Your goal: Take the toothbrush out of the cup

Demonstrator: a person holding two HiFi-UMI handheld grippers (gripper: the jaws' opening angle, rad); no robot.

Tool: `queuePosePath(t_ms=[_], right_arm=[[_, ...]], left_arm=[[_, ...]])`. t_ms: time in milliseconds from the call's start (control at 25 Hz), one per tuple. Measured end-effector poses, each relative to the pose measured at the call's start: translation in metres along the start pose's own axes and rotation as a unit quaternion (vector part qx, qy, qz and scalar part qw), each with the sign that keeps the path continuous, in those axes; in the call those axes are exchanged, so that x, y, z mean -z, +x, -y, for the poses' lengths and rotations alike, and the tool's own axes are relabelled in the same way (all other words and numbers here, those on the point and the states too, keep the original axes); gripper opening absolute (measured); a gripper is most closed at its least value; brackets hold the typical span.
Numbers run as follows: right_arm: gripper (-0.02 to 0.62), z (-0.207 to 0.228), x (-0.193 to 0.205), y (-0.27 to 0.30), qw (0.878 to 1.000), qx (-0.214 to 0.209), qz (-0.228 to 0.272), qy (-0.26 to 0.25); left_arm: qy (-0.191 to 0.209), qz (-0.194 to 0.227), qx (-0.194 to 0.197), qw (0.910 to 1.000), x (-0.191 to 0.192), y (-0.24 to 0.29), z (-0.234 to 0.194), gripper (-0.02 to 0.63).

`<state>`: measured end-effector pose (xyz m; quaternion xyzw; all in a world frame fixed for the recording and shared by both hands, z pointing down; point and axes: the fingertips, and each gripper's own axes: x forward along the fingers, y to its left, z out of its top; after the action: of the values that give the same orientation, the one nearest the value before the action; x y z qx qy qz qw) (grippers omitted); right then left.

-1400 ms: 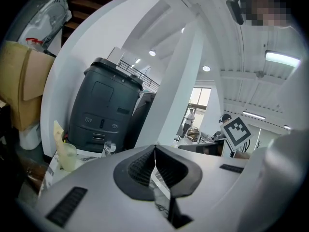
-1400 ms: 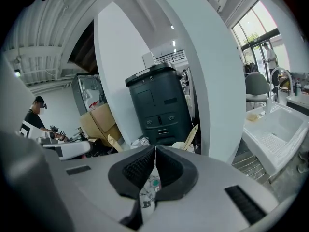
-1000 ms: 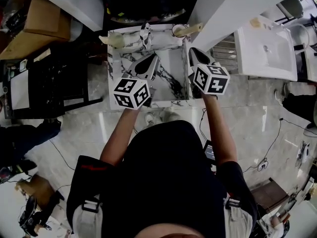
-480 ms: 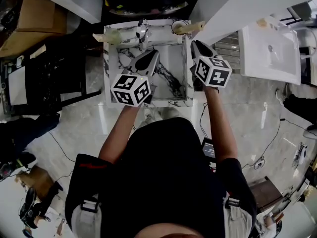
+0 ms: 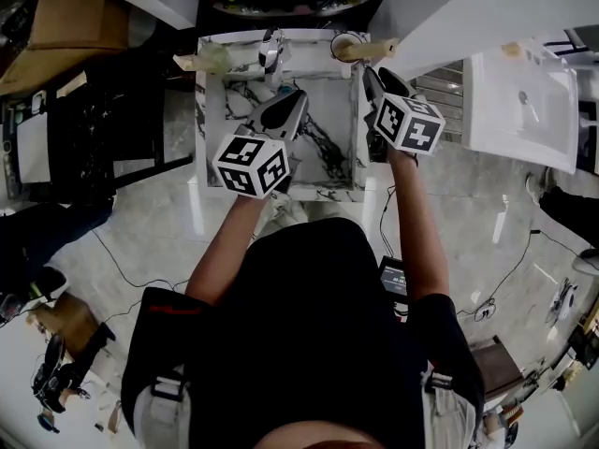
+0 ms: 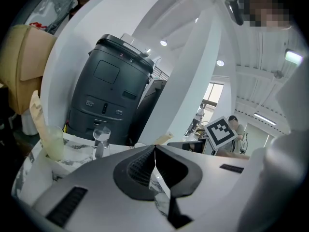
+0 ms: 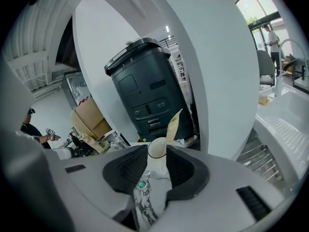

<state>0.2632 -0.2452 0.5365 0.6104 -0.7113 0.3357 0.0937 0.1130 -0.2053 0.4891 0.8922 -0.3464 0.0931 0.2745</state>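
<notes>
A white cup [image 5: 343,45] stands at the back right corner of the marble basin [image 5: 323,171], with a beige-wrapped toothbrush [image 5: 372,50] leaning out of it to the right. In the right gripper view the cup [image 7: 157,150] and toothbrush [image 7: 174,124] sit straight ahead, just beyond the jaws. My right gripper [image 5: 372,82] [image 7: 157,154] is open; its jaws have just been opening and nothing is between them. Over the middle of the basin, my left gripper [image 5: 296,99] [image 6: 155,150] is shut and empty.
A chrome tap [image 5: 270,52] [image 6: 100,140] rises at the basin's back edge, with another beige item [image 5: 208,59] at the back left. A dark bin [image 7: 145,95] stands behind the basin. A white pillar [image 5: 449,12] and a white sink [image 5: 519,96] lie to the right.
Both grippers have moved toward the back of the basin. The right one now sits closer to the cup.
</notes>
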Motion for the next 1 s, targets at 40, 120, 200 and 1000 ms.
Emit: queuePosePath(t_ms=[40,120,200,1000], right_arm=[[0.109,0.001,0.0,0.003,1.0,-0.001,-0.001,0.002],[0.111,0.003,0.0,0.008,1.0,-0.002,-0.004,0.005],[0.122,0.006,0.001,0.014,1.0,-0.004,-0.009,0.007],[0.158,0.025,-0.004,0.064,0.999,0.004,-0.032,0.018]], left_arm=[[-0.001,-0.001,-0.002,1.0,0.001,0.0,-0.001,0.014],[-0.002,-0.001,-0.007,1.0,0.001,0.0,-0.003,0.014],[-0.005,0.0,-0.013,0.9999,0.0,0.0,-0.006,0.014],[-0.029,0.005,-0.065,0.9974,0.001,-0.003,-0.029,0.014]])
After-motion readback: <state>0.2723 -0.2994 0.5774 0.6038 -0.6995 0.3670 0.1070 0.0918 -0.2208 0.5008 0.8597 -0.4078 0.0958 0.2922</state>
